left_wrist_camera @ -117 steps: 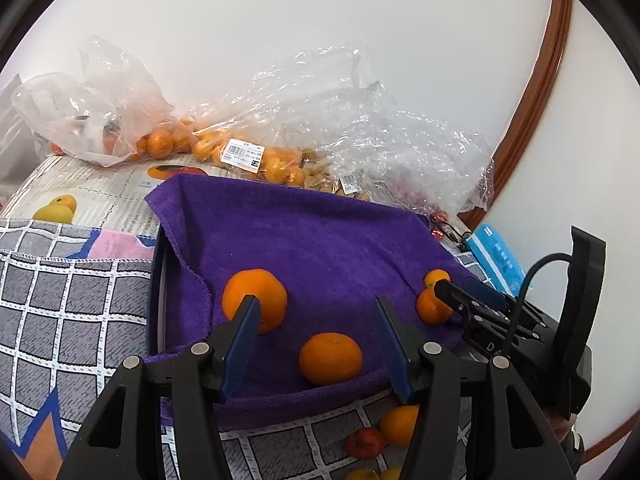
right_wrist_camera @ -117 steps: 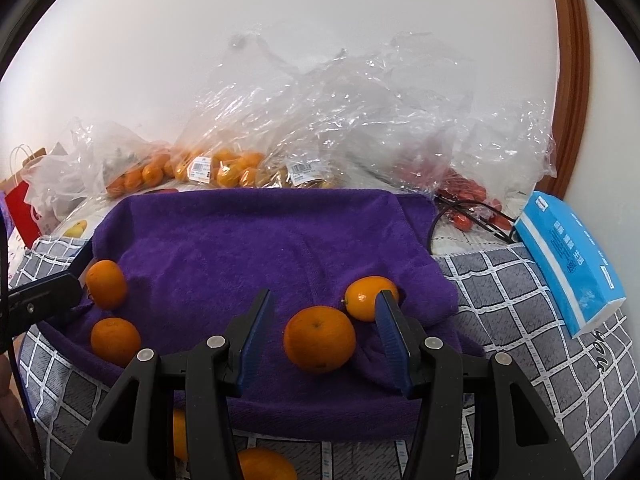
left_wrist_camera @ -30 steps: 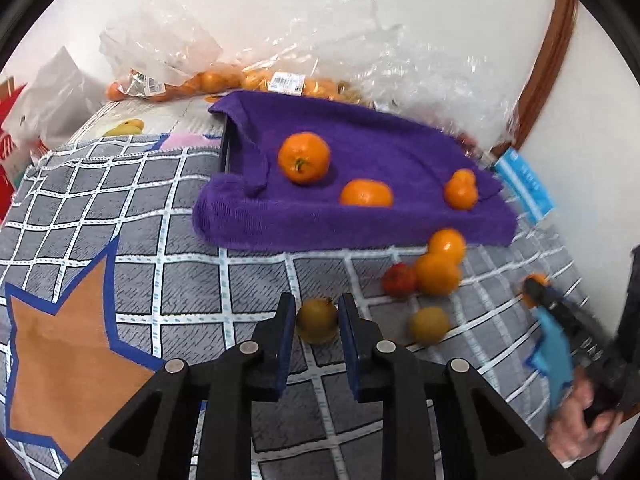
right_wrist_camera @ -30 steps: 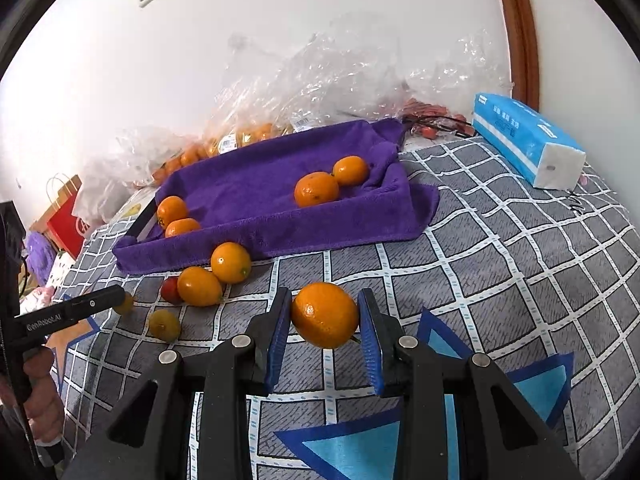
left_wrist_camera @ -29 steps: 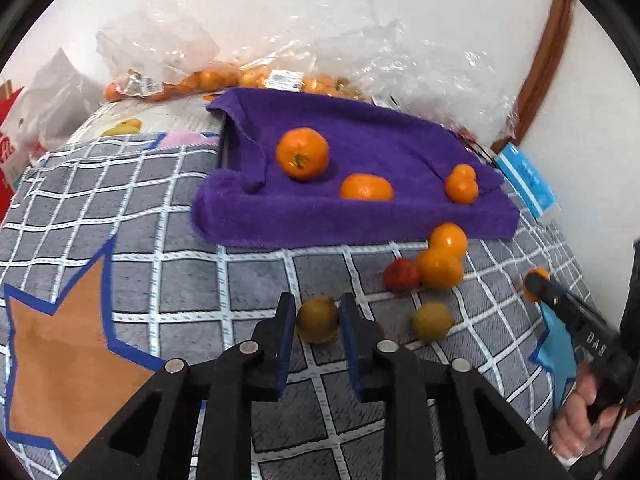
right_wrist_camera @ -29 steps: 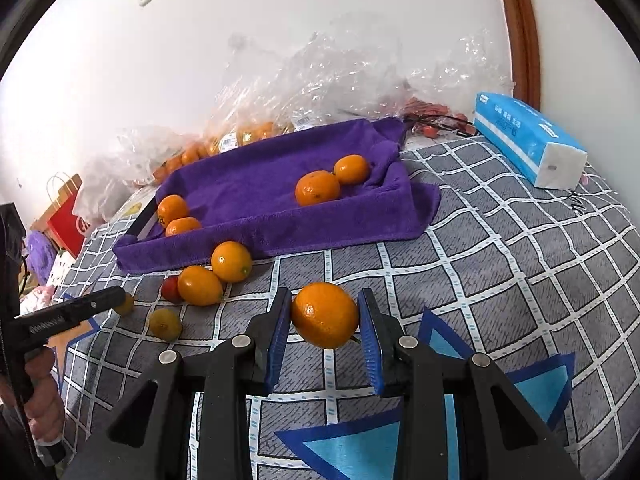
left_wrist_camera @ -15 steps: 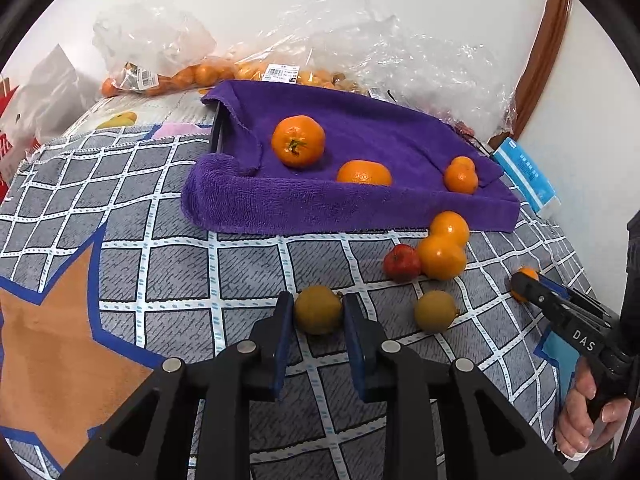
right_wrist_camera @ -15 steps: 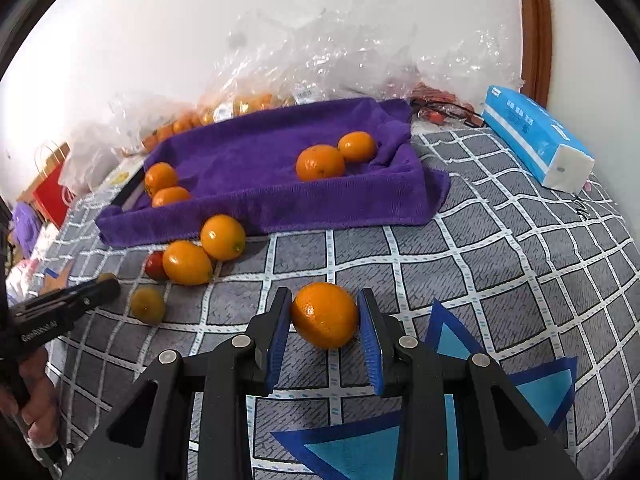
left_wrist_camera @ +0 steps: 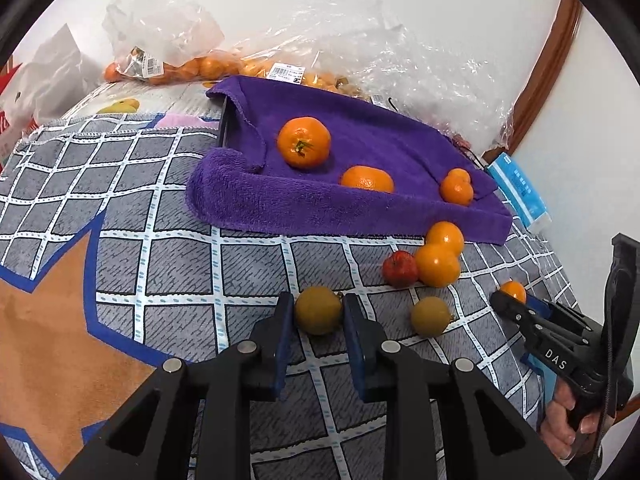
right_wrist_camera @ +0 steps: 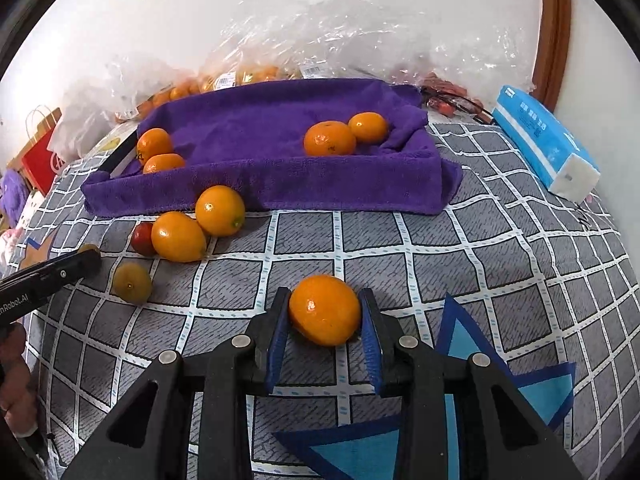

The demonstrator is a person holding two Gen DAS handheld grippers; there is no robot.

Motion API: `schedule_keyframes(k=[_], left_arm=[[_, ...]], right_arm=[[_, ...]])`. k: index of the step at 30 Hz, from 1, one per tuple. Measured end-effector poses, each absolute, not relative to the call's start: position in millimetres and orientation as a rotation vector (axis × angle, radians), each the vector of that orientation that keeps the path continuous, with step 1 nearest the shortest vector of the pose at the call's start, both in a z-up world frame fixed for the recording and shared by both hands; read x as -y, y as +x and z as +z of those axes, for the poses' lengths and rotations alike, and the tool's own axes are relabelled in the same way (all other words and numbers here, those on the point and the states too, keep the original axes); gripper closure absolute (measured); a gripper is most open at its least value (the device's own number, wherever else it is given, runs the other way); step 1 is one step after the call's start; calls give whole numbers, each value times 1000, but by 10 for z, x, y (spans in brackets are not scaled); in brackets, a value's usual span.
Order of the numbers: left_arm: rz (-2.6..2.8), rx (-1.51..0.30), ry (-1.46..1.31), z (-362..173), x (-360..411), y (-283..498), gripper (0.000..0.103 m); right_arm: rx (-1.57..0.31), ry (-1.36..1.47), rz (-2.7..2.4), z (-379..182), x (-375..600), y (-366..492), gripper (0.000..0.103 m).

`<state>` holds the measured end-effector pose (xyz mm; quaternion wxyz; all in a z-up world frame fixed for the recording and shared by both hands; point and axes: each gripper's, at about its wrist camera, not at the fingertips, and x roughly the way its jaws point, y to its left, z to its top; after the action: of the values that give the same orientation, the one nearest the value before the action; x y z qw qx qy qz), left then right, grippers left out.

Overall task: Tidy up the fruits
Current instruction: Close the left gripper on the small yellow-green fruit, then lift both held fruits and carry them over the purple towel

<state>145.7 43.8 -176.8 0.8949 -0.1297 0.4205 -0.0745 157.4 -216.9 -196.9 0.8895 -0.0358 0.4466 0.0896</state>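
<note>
Checked cloth: four trayed oranges

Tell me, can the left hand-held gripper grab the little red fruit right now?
Probably not yet. The left hand-held gripper is shut on a yellow-green fruit, so its jaws are full. The red fruit itself lies uncovered nearby.

You see a fluffy purple terry towel, crinkled glossy clear plastic bags, a shiny dimpled orange, and matt black plastic fingers.
</note>
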Motion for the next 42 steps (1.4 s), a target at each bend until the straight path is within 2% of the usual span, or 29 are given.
schedule_keyframes(k=[5,24,42], left_arm=[[-199,-817,-335,-1730,-535,1381,80],[-178,-694,-269,-1533,-469,1220,80],[-154,-694,-280,-1533,-489,1208,80]], right_arm=[[-910,-104,166,-1946,2130,1538,69],[-856,-85,153,-1863,2178,1459,69],[-871,-105,211,-1894,2082,1472,69]])
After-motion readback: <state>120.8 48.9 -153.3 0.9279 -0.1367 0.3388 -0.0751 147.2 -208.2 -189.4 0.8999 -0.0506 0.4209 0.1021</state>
